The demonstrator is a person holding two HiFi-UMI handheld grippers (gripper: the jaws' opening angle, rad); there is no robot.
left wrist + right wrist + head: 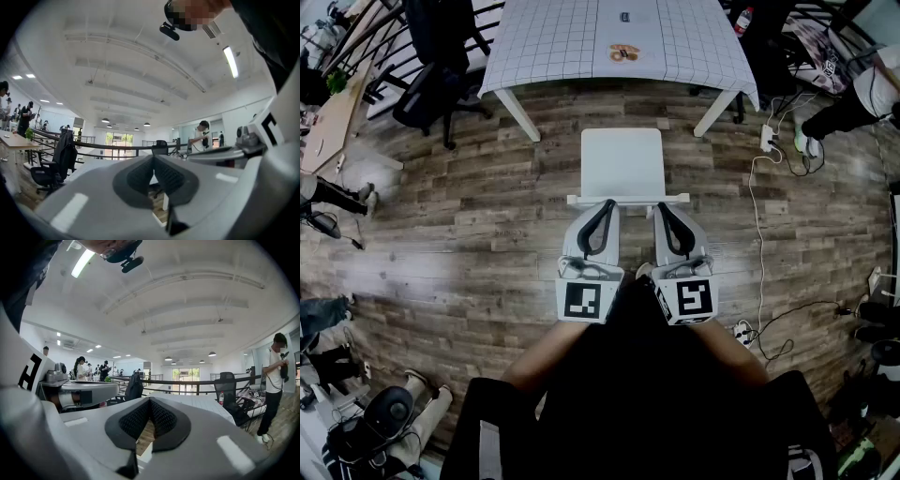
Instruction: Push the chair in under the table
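Right now the white chair (pixel 622 161) stands on the wooden floor (pixel 478 234) short of the table (pixel 544 47). Its seat faces the gap between the table's two near legs, and a strip of floor shows between seat and tabletop edge. Both grippers sit side by side at the top rail of the chair's back (whether they actually press on it, the head view does not settle). The left gripper (pixel 605 204) has its dark pads (pixel 139 179) closed together with nothing between them. The right gripper (pixel 664 208) is likewise pinched closed and empty.
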